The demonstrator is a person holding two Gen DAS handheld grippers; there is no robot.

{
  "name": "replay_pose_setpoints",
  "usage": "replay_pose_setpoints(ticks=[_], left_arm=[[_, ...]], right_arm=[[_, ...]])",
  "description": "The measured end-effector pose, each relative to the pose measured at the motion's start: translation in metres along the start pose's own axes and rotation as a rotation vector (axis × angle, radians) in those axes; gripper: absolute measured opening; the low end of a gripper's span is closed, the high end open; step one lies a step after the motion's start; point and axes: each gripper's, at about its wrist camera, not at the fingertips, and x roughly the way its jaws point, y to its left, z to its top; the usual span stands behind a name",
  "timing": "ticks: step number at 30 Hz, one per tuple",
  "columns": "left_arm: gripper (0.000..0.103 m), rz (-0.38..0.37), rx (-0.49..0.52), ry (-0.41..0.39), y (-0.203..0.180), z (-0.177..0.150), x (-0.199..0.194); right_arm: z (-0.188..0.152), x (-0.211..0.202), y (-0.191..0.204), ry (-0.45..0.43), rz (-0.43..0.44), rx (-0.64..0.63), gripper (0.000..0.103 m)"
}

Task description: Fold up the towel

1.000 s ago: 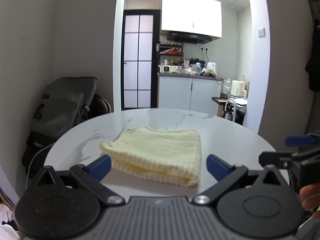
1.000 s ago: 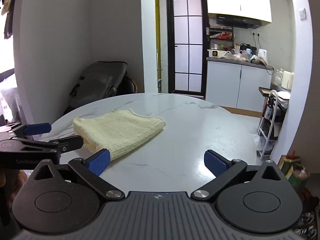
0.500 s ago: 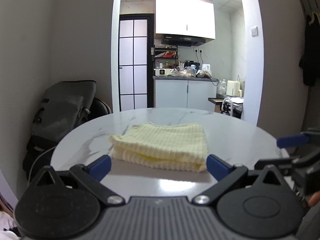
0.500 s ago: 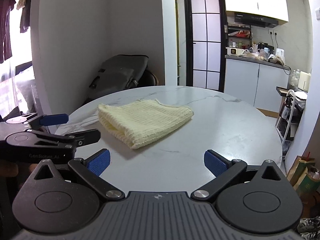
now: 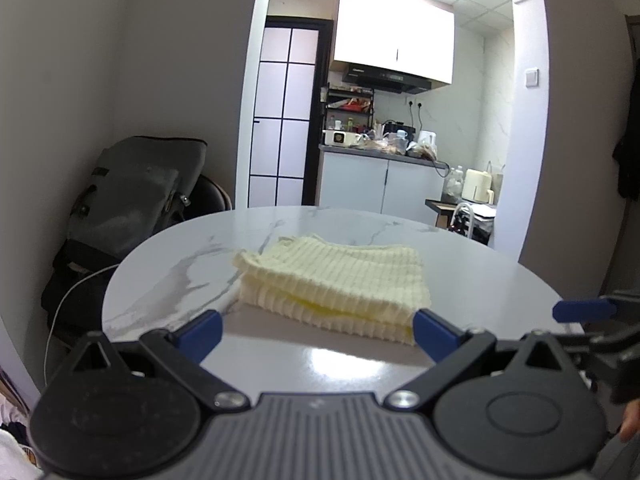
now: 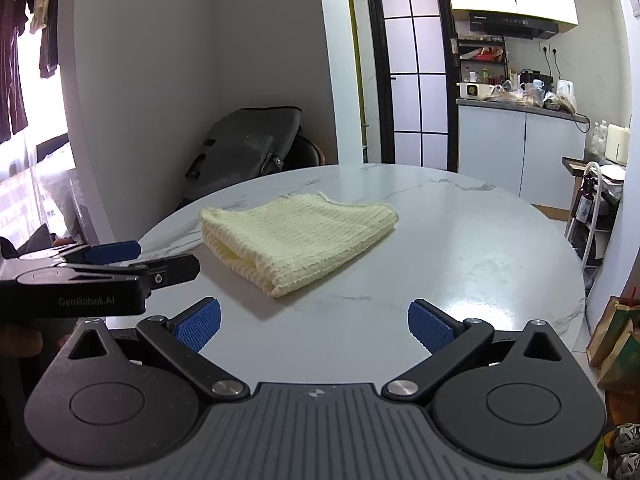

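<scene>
I have the pale yellow waffle-weave towel [image 5: 332, 280] lying folded into a thick rectangular stack on the round white marble table [image 5: 168, 276], and neither tool is touching it. From the left wrist camera, my left gripper [image 5: 316, 330] sits at the near edge of the table with its blue-padded fingers [image 5: 200, 330] spread wide and nothing between them; the towel's near folded edge lies just beyond the pads, its layers visible as a doubled lip. My right gripper shows at the far right of that view, also over the table's near rim.

From the right wrist camera, my right gripper [image 6: 314, 326] is likewise spread wide and empty, held near the table's edge, with the towel [image 6: 298, 236] ahead and to the left, well apart from its pads [image 6: 430, 326]. The left gripper [image 6: 120, 260] comes in from the left side of this view, near the towel's left corner but not touching it.

A grey backpack [image 5: 132, 196] leans against the wall on the far left behind the table. Through the doorway beyond I see white kitchen cabinets [image 5: 380, 190] with a cluttered countertop.
</scene>
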Motion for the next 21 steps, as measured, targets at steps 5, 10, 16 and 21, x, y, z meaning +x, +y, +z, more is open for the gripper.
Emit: replay_pose_setpoints(ticks=[5,10,16,21], left_arm=[[0.103,-0.003,0.028,0.011,-0.0039,-0.0016,0.0038],[0.103,-0.007,0.033,0.016,-0.0048,-0.0033,0.0050],[0.103,-0.004,0.047,0.023,-0.0068,-0.0047,0.0057],[0.103,-0.010,0.046,0.022,-0.0071,-0.0049,0.0051]], right_arm=[[-0.0014,0.0016,-0.0003,0.004,0.007,0.012,0.102],[-0.0021,0.0019,-0.0019,0.004,0.011,0.019,0.102],[-0.0036,0.0030,-0.0005,0.011,0.016,0.017,0.102],[-0.0033,0.0039,0.0009,0.013,0.016,0.015,0.102]])
